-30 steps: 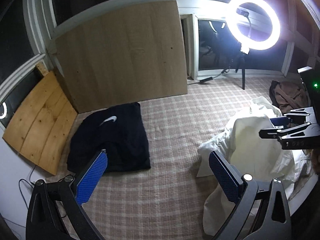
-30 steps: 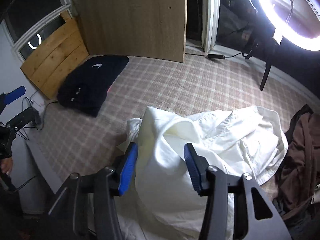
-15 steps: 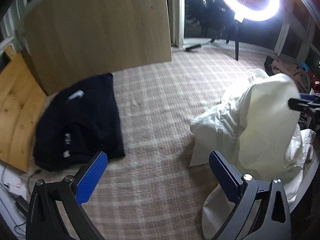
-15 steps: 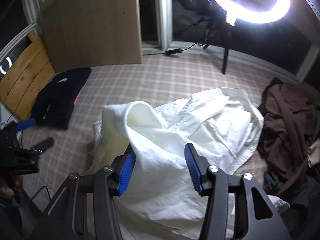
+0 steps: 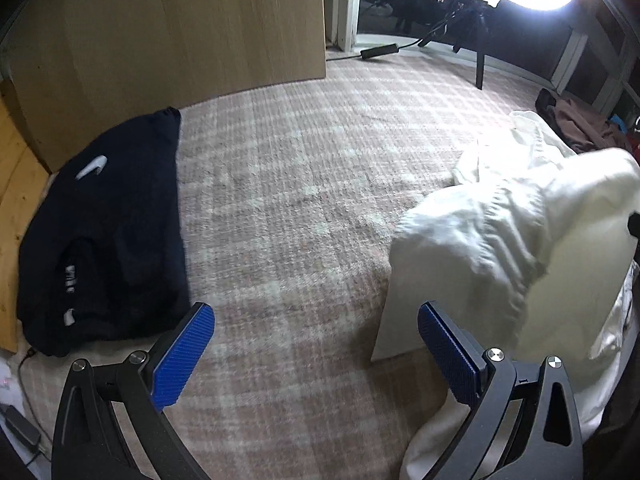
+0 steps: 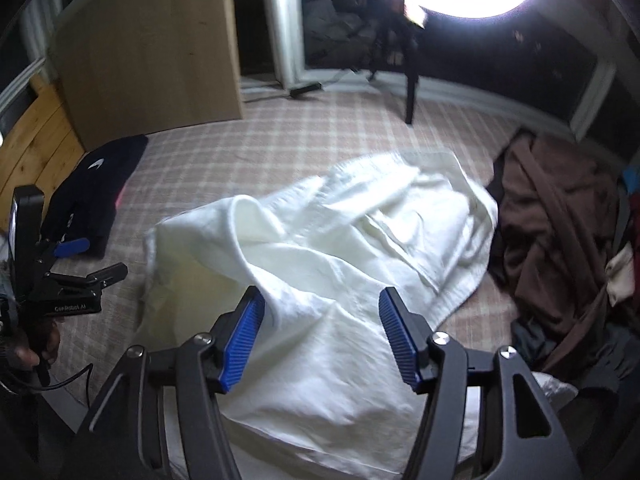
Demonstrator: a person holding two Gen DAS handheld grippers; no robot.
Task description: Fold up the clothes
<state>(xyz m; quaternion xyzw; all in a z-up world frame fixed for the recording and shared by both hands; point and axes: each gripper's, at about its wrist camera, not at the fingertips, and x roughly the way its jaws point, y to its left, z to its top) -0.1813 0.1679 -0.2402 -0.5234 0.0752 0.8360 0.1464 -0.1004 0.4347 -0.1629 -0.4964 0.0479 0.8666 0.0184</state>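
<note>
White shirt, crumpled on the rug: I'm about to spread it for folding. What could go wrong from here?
The white shirt is bunched in layers, so the open right gripper might pinch several at once. The brown garment touches its edge and could drag along. The open left gripper hangs over bare rug, apart from the shirt, so one-sided pulling may twist it.

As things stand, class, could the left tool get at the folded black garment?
Probably yes: the left tool is open and holds nothing, and only bare checked rug lies between it and the black garment.
</note>
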